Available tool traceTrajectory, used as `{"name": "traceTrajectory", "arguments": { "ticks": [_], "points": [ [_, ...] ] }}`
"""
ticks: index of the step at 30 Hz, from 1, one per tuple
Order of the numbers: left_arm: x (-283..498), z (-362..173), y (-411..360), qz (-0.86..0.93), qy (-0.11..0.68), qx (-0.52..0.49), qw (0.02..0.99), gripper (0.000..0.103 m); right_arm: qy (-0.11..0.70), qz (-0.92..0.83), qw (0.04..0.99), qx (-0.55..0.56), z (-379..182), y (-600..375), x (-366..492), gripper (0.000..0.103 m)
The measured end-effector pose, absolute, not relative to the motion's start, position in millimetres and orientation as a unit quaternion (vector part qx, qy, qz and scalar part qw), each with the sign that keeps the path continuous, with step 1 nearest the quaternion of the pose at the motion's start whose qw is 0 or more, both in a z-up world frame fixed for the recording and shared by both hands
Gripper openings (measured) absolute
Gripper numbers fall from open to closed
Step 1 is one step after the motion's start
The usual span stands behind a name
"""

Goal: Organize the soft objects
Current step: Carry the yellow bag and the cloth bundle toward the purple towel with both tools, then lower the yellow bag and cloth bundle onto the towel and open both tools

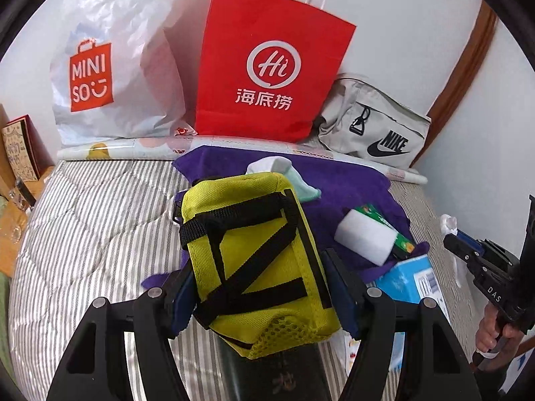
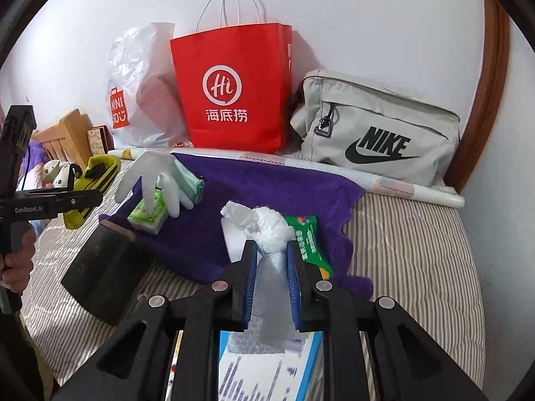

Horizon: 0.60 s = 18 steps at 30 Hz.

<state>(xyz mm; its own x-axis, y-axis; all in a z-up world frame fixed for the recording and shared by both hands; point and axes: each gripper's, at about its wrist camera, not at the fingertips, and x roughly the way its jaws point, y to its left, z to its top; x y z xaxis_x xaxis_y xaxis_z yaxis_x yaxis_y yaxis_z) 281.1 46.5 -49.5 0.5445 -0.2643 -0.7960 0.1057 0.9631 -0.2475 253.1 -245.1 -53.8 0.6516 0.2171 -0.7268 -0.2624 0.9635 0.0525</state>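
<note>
Your left wrist camera sat low over the striped bedding [image 1: 83,220], looking forward along the left gripper [image 1: 260,287] toward the far wall. The yellow pouch [image 1: 254,260] between its fingers filled the near centre, very close to the lens.

Your right wrist camera looked the same way from slightly farther back and to the right, with the right gripper [image 2: 271,267] and its white plastic bag [image 2: 267,230] close in front.

Both views shared the purple cloth [image 1: 351,180] [image 2: 260,187], red paper bag [image 1: 267,67] [image 2: 234,87], Miniso bag [image 1: 110,67] [image 2: 140,93] and Nike bag [image 1: 374,127] [image 2: 378,130]. Each view caught the other gripper at its edge.
</note>
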Motion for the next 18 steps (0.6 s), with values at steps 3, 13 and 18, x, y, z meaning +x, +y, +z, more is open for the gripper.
{"name": "traceTrajectory", "arguments": {
  "ticks": [3, 13, 18],
  "points": [
    [293.9, -54.5, 44.5, -0.107, 0.47, -0.087, 0.872, 0.067, 0.397, 0.13, 0.908, -0.031, -56.9, -246.9, 265.8, 0.018],
    [328.7, -74.7, 21.8, -0.12, 0.489, -0.065, 0.861, 0.067, 0.424, 0.139, 0.895, -0.029, -81.0, -254.4, 310.1, 0.018],
    [342.5, -85.1, 12.1, -0.122, 0.499, -0.054, 0.856, 0.067, 0.437, 0.14, 0.888, -0.033, -94.2, -257.9, 329.4, 0.018]
  ]
}}
